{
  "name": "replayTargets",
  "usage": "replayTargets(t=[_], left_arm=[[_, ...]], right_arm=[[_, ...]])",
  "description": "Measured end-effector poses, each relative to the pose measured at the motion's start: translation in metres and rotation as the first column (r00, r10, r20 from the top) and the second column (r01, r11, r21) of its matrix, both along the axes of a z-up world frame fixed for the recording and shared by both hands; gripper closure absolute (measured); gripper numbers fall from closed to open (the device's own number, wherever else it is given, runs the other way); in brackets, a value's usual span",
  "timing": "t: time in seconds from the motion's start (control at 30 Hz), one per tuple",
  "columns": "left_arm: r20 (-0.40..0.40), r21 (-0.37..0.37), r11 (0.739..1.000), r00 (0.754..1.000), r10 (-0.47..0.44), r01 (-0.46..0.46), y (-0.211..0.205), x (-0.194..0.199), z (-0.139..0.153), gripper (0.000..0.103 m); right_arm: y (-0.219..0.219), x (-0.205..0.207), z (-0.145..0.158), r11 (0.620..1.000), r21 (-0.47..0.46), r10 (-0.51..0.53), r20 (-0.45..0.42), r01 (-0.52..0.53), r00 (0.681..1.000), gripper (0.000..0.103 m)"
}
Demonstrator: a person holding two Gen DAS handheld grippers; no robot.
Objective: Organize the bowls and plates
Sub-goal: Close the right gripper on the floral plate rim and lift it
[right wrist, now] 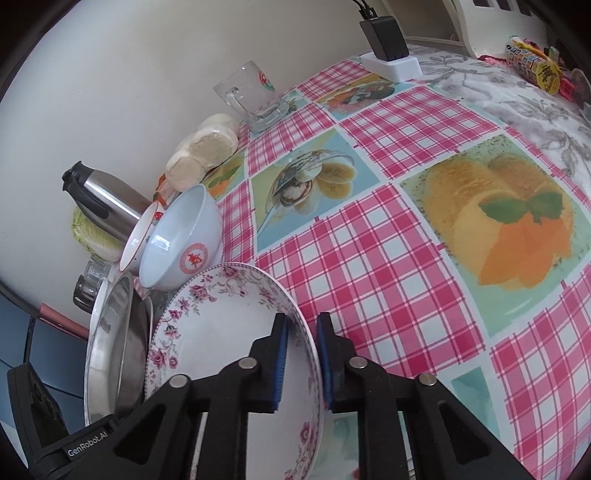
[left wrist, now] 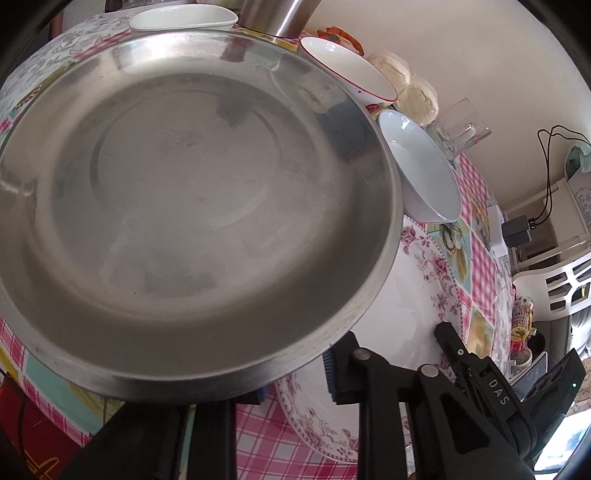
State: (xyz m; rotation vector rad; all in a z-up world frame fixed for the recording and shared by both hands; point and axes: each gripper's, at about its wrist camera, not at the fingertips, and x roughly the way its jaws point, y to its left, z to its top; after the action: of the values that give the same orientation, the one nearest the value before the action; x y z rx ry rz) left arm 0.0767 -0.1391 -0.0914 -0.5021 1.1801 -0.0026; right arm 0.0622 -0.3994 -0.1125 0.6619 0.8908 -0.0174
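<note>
My left gripper is shut on the rim of a large steel plate, which fills the left wrist view and is held above the table. Below it lies a white plate with pink flowers. My right gripper has its two blue pads on either side of that floral plate's rim; the rim sits against the right pad, with a gap at the left one. The steel plate shows edge-on to the left. A light blue bowl and a red-rimmed white bowl stand behind.
A steel thermos, round buns and a glass mug line the wall. A white charger with a black adapter sits at the far table edge. A white dish lies beyond the steel plate. The pink checked tablecloth spreads right.
</note>
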Motion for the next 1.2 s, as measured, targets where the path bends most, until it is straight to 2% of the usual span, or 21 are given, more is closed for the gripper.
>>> replayTargets(t=[0.03,0.23,0.73,1.2], left_arm=[[-0.001,0.009,1.000,1.000,0.002,-0.002,0.000,0.000,0.000,0.086],[-0.002,-0.004,1.000,1.000,-0.009,0.009,0.001,-0.007,0.000,0.087],[0.004,0.019,0.996,0.996,-0.087,0.087,-0.018,-0.010,0.001,0.087],[0.007,0.010,0.987,0.987,-0.161,0.161,-0.028,-0.006,0.001,0.087]], right_arm=[[-0.001,0.000,0.000,1.000,0.001,-0.001,0.000,0.001,1.000,0.086],[-0.006,-0.005,0.001,1.000,0.003,-0.009,-0.002,0.009,1.000,0.086],[-0.022,-0.017,0.001,0.999,-0.004,-0.048,0.005,0.049,0.999,0.086],[-0.033,-0.025,0.001,0.995,0.001,-0.105,0.004,0.105,0.995,0.084]])
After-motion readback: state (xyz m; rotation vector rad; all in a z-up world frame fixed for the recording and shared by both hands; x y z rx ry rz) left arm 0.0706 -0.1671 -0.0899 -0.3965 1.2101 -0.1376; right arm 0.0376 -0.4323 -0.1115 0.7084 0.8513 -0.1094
